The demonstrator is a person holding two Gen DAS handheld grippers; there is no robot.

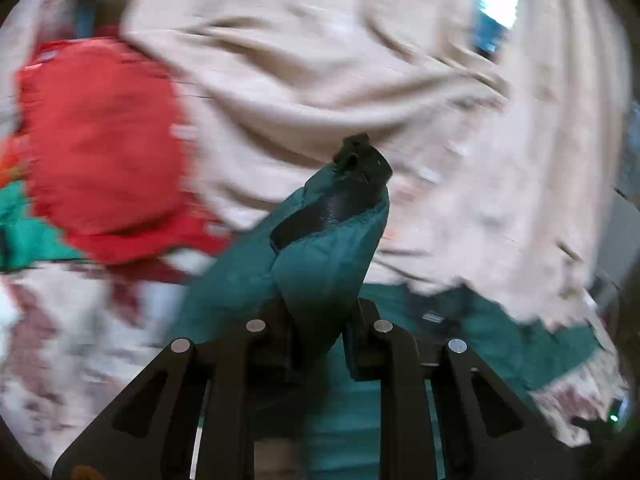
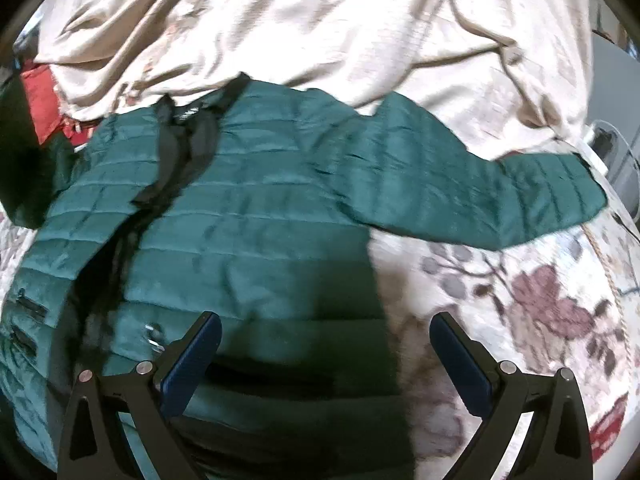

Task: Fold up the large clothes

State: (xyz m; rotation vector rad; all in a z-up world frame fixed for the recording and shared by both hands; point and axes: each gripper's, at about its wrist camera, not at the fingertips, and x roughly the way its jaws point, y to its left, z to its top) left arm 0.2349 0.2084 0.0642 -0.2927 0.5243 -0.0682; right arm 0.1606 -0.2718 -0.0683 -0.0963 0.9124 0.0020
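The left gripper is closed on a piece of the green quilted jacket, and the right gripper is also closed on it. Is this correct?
Only partly. The left gripper does clamp the green quilted jacket, but the right wrist view shows the right gripper open above the jacket's hem, holding nothing.

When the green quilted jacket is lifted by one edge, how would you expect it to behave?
Probably floppy: the green quilted jacket bunches where the left gripper pinches it. Its sheen suggests slippery fabric. The sleeve lies limp on the floral cover and would likely trail.

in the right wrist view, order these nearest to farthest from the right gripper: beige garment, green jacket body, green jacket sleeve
1. green jacket body, right under the open right gripper, left of centre
2. green jacket sleeve, stretched out to the right
3. beige garment, across the top
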